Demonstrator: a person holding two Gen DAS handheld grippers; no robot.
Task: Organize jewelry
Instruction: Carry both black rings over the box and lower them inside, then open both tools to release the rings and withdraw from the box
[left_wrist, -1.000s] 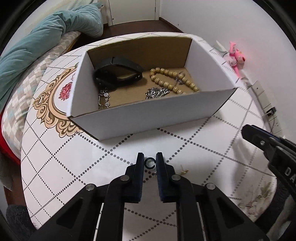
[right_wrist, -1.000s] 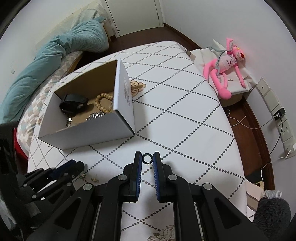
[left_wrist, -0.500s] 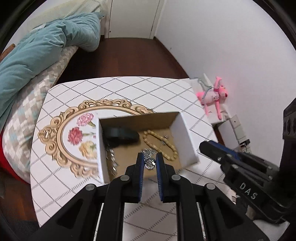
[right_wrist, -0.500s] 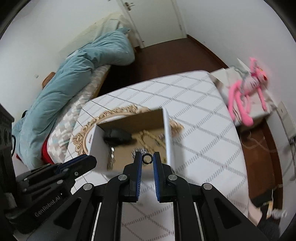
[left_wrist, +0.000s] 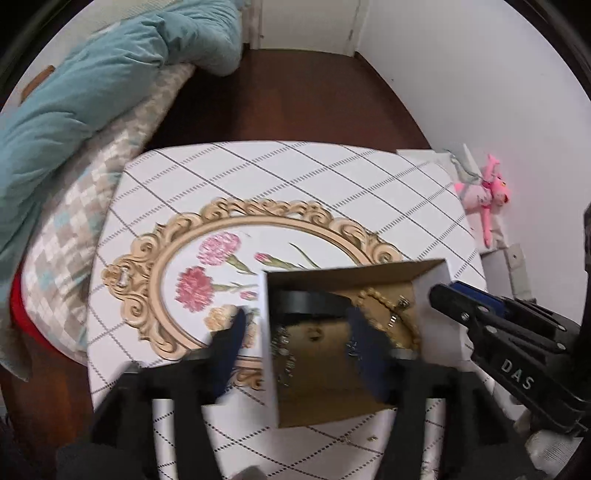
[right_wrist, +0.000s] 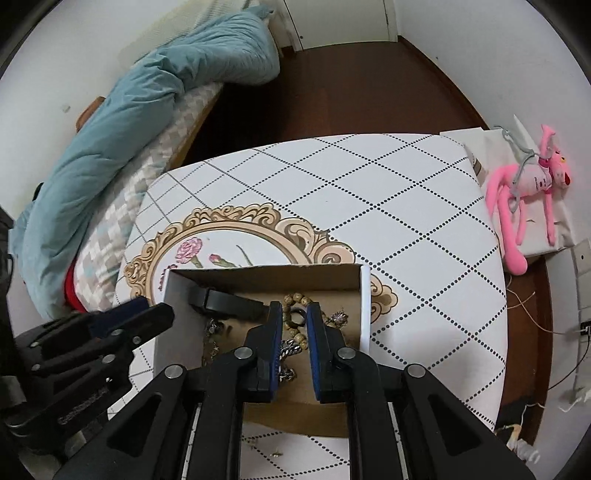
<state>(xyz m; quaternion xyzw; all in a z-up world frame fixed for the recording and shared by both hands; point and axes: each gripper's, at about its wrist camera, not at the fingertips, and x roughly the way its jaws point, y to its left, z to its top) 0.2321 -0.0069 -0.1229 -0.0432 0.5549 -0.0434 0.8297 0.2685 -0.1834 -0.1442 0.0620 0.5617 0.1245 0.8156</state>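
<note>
Over the cardboard box (right_wrist: 364, 295), the right gripper (right_wrist: 297, 319) is pinching a dark ring (right_wrist: 297, 316) above the wooden bead bracelet (right_wrist: 299, 298), not yet letting go. Beside it, the left gripper (left_wrist: 295, 332) is hanging spread wide and empty. Inside, a black band (left_wrist: 310, 301) and silver chains (right_wrist: 286, 349) are already lying, so most pieces seem stowed; tiny bits are waiting on the tablecloth (right_wrist: 406, 221).

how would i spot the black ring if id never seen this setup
Find the white cardboard box on the diamond-patterned table. Above its brown floor, the right gripper holds a small black ring between its fingers. Unlike the beads and chains below, it is plain and dark.
</note>
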